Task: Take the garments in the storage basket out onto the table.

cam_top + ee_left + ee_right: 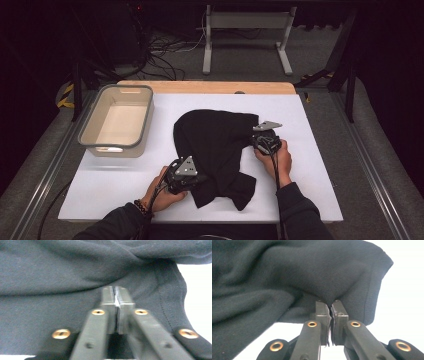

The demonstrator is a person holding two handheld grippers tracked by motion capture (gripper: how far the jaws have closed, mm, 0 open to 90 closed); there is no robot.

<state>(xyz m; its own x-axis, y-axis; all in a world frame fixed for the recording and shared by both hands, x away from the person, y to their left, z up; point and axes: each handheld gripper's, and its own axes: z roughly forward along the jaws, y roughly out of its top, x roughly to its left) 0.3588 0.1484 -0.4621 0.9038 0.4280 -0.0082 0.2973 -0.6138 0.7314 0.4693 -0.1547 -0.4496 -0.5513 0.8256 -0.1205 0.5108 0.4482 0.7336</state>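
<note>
The black garment [215, 150] is pinched by both: the left hand-held gripper [192, 176] near the counter's [310, 200] front edge, the right hand-held gripper [256, 140] farther back.

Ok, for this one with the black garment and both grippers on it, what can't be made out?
- High view: the jaws of the left gripper and right gripper, covered by their own bodies and the dark garment.
- Left gripper view: how much cloth sits between the closed jaws; the picture is soft.
- High view: the bin, its near inner wall hidden by the rim.
- What kind of garment it is; it lies bunched.
</note>
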